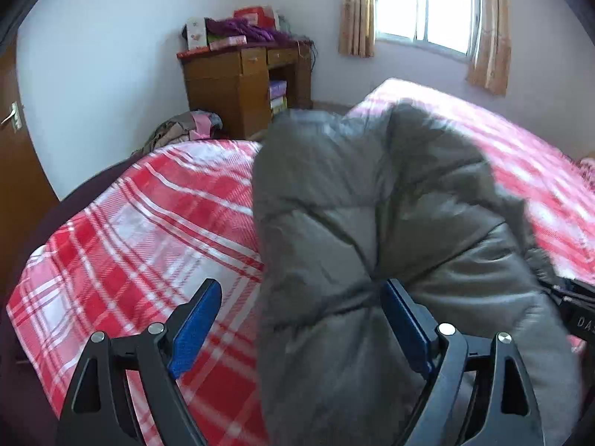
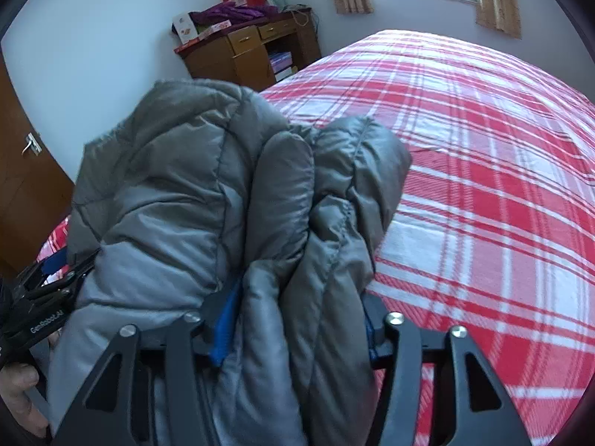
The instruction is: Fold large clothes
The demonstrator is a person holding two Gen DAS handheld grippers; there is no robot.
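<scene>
A grey puffer jacket lies bunched on the red-and-white plaid bed. My left gripper stands open wide. The jacket's left edge lies between its blue pads: the right pad touches the fabric and the left pad is free over the bedspread. In the right wrist view the jacket rises in thick folds and fills the gap of my right gripper, whose pads press on a bunch of it. The fabric hides most of the right-hand pad.
The plaid bed stretches far to the right. A wooden desk piled with boxes stands by the far wall, beside a curtained window. A brown door is at the left. A hand holds the left gripper's body.
</scene>
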